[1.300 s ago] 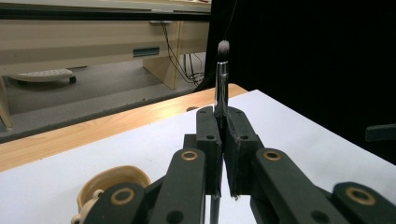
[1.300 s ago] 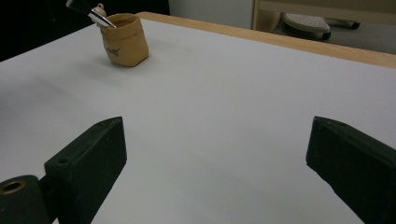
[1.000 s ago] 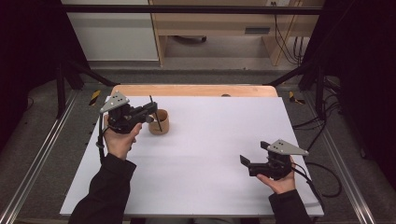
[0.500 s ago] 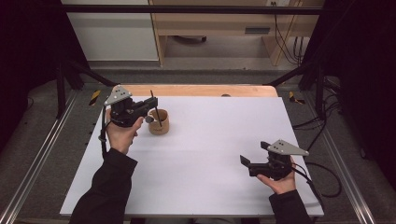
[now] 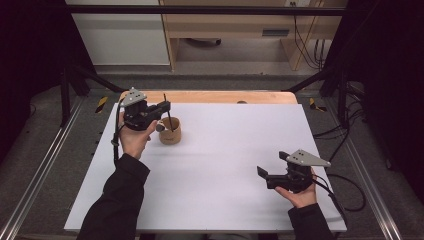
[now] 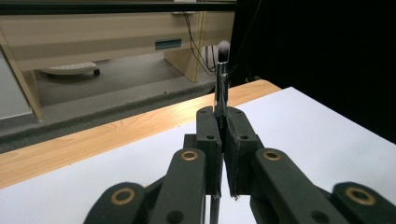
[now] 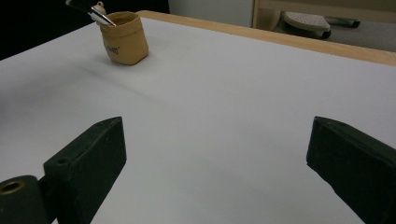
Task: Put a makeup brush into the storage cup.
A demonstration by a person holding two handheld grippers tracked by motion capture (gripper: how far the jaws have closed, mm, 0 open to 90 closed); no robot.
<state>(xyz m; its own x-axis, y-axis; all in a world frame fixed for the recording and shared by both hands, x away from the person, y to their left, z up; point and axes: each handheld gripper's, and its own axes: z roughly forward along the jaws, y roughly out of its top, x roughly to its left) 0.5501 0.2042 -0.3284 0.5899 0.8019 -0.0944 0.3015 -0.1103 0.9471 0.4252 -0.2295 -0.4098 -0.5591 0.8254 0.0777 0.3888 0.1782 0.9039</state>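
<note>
The left gripper (image 5: 162, 107) has its jaws clamped on a makeup brush (image 6: 221, 79) standing upright, bristles up, above the tan cup (image 5: 170, 134) on the desk (image 5: 235, 150). The left gripper view reveals its bristles. The right gripper (image 5: 270, 167) rests, jaws apart.

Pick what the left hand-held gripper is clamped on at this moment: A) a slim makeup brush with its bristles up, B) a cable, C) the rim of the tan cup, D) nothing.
A: in the left gripper view the left hand-held gripper has its jaws closed on the makeup brush, whose bristle tip points up, above the tan cup.
</note>
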